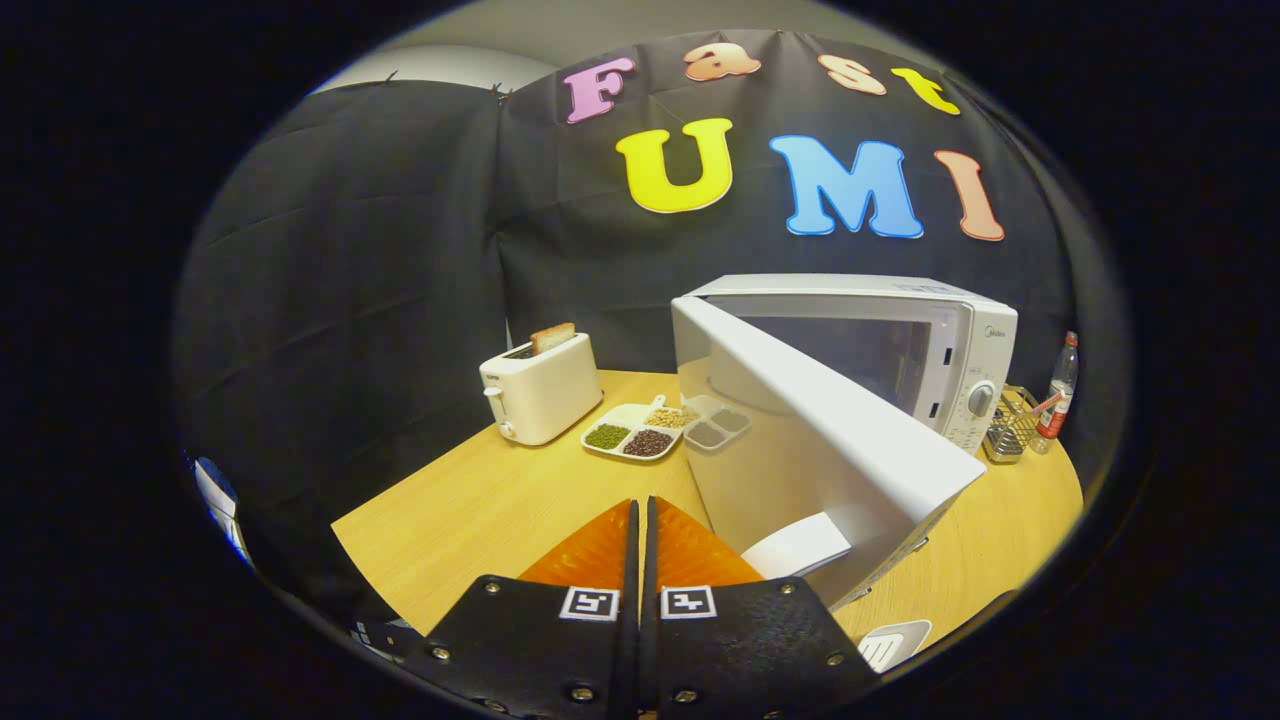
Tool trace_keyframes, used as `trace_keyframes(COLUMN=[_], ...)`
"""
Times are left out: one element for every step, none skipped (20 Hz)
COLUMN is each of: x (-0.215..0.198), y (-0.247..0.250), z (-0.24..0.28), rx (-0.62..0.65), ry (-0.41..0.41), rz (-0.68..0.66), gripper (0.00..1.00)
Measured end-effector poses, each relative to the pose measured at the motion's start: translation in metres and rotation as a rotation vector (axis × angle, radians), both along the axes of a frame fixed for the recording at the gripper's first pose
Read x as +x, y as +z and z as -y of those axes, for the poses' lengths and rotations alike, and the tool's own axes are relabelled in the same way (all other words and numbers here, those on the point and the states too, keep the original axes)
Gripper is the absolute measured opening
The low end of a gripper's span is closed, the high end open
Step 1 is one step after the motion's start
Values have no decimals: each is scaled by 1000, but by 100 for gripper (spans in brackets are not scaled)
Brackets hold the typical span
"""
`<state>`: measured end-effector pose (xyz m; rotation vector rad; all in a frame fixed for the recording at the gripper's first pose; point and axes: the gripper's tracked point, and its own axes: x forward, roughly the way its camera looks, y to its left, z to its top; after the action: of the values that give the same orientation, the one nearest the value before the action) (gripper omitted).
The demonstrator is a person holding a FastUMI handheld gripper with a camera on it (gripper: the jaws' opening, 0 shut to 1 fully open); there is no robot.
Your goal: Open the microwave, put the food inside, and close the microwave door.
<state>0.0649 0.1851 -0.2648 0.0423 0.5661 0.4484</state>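
tool [640, 520]: my fingers pressed together, only a thin seam between them, nothing held.
microwave [900, 350]: on the bench [480, 510], ahead and right of the fingers.
door [800, 440]: swung wide toward me, hinged on its left, outer face turned my way; cavity exposed, so step one looks done.
door edge: free end sits just right of my fingertips, close enough to push shut later without repositioning much.
food: my guess is the divided tray of beans and grains [640, 428], beyond the fingers, between the toaster [540, 390] and the door; a second small tray [718, 425] touches it, partly behind the door.
white object [795, 545]: something flat below the door's lower corner; can't tell what it is.
pose: tool held high and back from the bench edge, tilted down, fingers stacked side by side, aimed roughly at the trays.
next: open the fingers, drop toward the tray rim.
clutter: wire caddy [1010, 430] and bottle [1060, 385] right of the microwave, out of the way.
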Motion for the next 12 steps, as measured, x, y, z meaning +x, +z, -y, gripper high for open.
trace_keyframes(x=[5,10,14,19,24,29,35,41,46,52,58,64], y=[0,0,-1,-3,-4,-5,-5,-5,-6,-7,-8,-9], z=[7,14,21,27,34,41,47,54,60,68,75,81], rx=[-4,-6,-9,-11,-15,-19,-19,-19,-22,-25,-25,-24], ry=[-16,-32,-47,-59,-73,-88,-104,-118,-133,-149,-163,-178], rz=[3,7,9,8,6,8,11,14,16,18,18,20], gripper=[1,1,1,1,1,1,1,1,1,1,1,1])
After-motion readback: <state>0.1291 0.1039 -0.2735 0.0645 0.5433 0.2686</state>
